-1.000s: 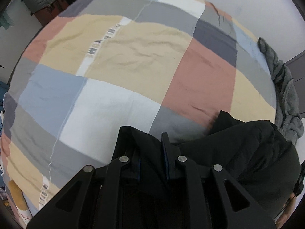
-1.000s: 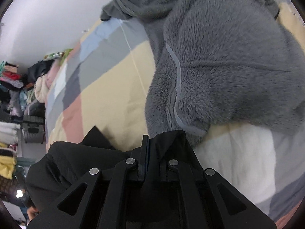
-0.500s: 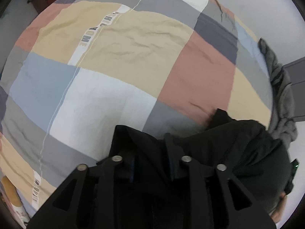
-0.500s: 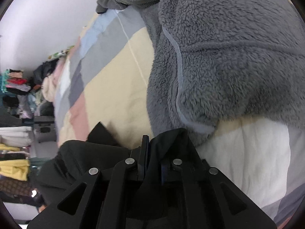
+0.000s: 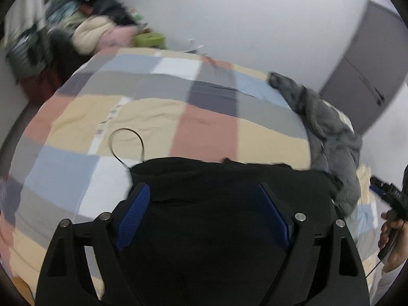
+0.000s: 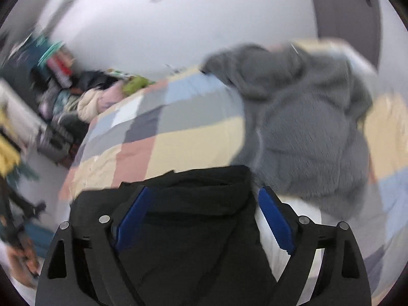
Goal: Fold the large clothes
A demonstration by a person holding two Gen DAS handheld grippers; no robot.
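Note:
A black garment point(image 5: 216, 183) lies on the near part of a bed with a patchwork cover point(image 5: 153, 117). A thin drawstring loop point(image 5: 125, 142) sticks out of its left end. My left gripper point(image 5: 204, 191) is open, its blue-padded fingers point(image 5: 135, 209) spread wide over the black cloth and holding nothing. In the right wrist view the same black garment point(image 6: 193, 199) lies under my right gripper point(image 6: 204, 193), which is also open, with its blue pads point(image 6: 275, 219) apart. Both views are blurred by motion.
A grey fleece garment point(image 5: 329, 137) lies heaped on the bed's right side, also in the right wrist view point(image 6: 306, 127). Piled clothes point(image 5: 97, 33) stand beyond the far left corner. A grey door point(image 5: 364, 68) is at the right. The person's hand point(image 5: 392, 234) shows at the right edge.
Both grippers were shut on the black garment; now both are open and have let it go. Both have pulled back and tilted up, so more of the room shows.

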